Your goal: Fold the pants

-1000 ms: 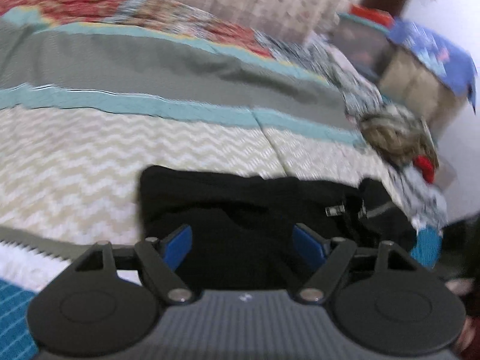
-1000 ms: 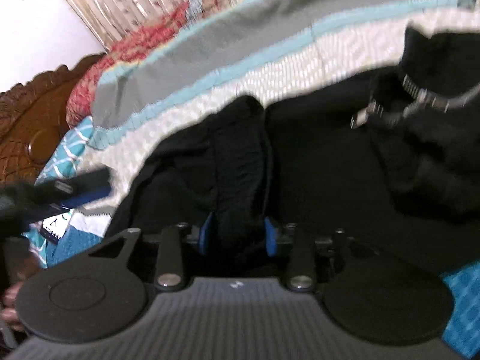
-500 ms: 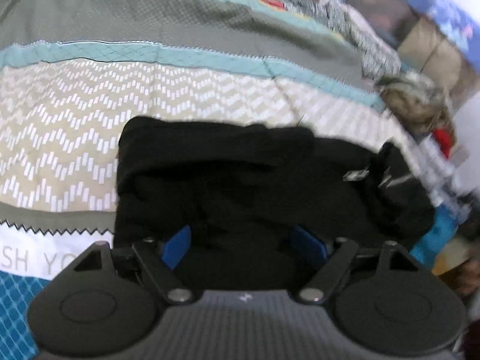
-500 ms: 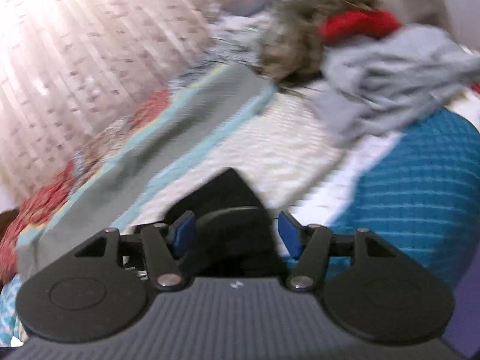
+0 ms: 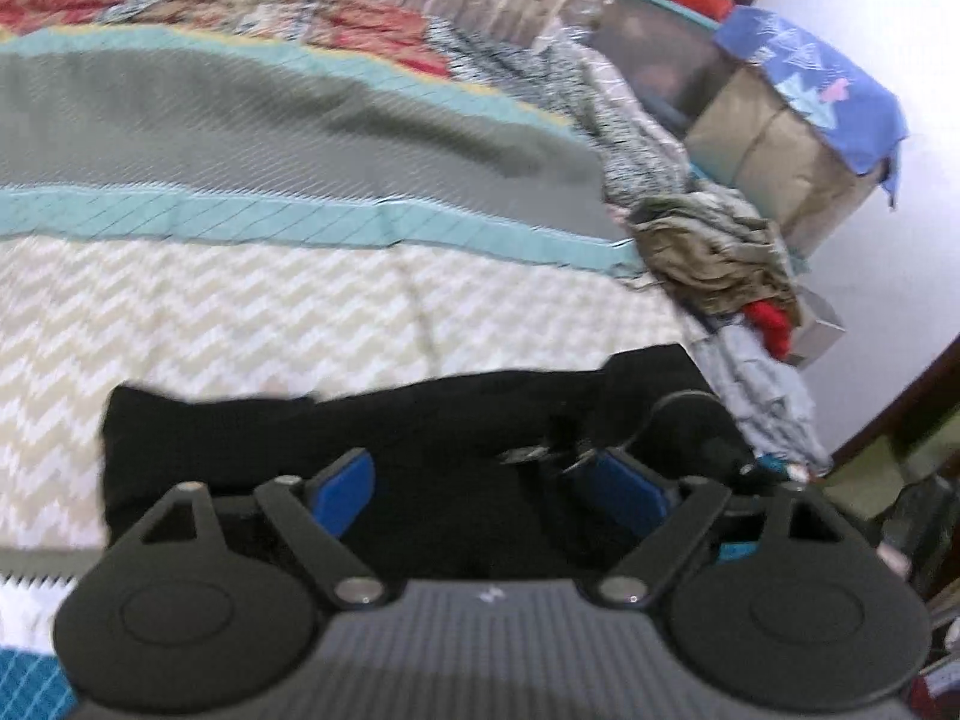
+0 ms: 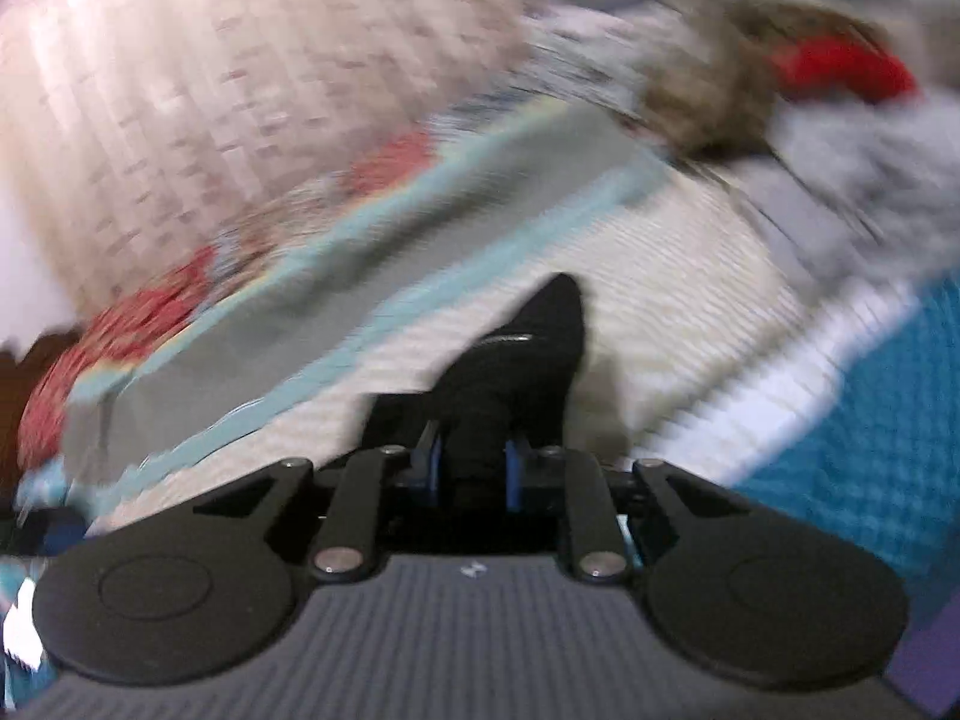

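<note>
Since earlier, right gripper (image 6: pixel 471 474) fingers closing around black pants (image 6: pixel 528 348), unseen leftward.

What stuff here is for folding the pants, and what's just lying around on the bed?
For the job:
black pants
left tool, opening above the pants
right tool, closing on a bunch of black cloth

Just lying about:
heap of clothes
patterned bedcover
covered box

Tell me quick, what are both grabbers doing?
Left gripper: jaws opening, holding nothing, above the black pants.
Right gripper: jaws closing on a bunch of the black pants.
</note>
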The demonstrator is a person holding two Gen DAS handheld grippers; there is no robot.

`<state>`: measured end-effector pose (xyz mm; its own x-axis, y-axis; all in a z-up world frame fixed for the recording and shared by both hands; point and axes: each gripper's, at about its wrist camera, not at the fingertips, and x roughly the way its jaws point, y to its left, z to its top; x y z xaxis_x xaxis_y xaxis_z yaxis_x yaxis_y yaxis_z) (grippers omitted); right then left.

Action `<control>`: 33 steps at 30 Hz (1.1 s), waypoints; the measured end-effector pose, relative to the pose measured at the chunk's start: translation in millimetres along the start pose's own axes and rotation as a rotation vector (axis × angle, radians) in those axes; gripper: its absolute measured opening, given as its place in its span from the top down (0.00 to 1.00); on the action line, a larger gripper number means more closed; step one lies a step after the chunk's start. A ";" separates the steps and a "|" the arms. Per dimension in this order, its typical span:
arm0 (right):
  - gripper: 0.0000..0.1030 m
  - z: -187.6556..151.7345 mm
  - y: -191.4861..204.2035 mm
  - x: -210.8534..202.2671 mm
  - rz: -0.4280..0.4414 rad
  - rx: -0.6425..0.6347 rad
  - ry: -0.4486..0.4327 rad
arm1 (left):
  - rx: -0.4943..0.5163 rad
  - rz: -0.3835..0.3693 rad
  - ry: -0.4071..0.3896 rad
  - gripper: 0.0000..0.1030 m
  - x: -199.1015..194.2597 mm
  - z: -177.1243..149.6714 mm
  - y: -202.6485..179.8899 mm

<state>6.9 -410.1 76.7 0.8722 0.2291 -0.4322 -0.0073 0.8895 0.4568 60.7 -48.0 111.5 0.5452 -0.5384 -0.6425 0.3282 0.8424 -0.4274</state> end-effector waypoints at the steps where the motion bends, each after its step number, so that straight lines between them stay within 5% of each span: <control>1: 0.79 -0.8 17.7 0.4 0.024 -0.060 0.001 | 0.003 -0.013 -0.001 0.11 2.7 4.4 -6.7; 8: 0.79 -31.9 120.1 8.8 0.157 -0.435 0.038 | 0.037 -0.037 0.065 0.03 33.5 17.6 -30.1; 10: 0.79 -42.1 132.7 5.8 0.205 -0.498 0.048 | -0.015 -0.039 0.092 0.41 46.5 12.8 -20.9; 11: 0.79 -47.1 139.4 4.5 0.231 -0.532 0.058 | -0.039 -0.019 0.111 0.73 50.5 8.8 -13.1; 12: 0.78 -51.3 142.7 4.1 0.242 -0.565 0.065 | -0.063 -0.011 0.119 0.80 52.9 6.4 -6.6; 15: 0.66 -51.7 136.7 0.4 0.250 -0.595 0.067 | -0.145 -0.044 0.102 0.82 45.3 2.2 16.0; 17: 0.42 -48.5 131.0 -0.6 0.252 -0.572 0.062 | -0.165 -0.052 0.081 0.82 35.0 3.2 26.4; 18: 0.42 -48.5 127.8 -2.3 0.251 -0.576 0.059 | -0.171 -0.060 0.072 0.82 29.6 4.1 31.5; 21: 0.54 -55.4 127.3 5.0 0.248 -0.589 0.107 | -0.187 -0.082 0.059 0.82 17.1 6.0 43.7; 22: 0.82 -56.7 128.4 10.7 0.256 -0.584 0.142 | -0.185 -0.085 0.055 0.82 14.0 7.1 45.5; 23: 0.87 -57.3 132.5 15.4 0.267 -0.579 0.173 | -0.180 -0.084 0.049 0.82 9.8 6.5 48.3; 29: 0.88 -47.4 167.1 19.9 0.371 -0.620 0.183 | -0.213 -0.088 -0.025 0.82 -25.8 -0.9 84.2; 33: 0.85 -60.9 186.1 32.7 0.421 -0.665 0.257 | -0.253 -0.017 -0.007 0.78 -29.6 -20.6 115.7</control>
<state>4.2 -212.9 100.3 0.5933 0.6070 -0.5288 -0.6665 0.7387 0.1001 66.6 64.9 67.9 0.5469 -0.5517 -0.6297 0.1342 0.8002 -0.5845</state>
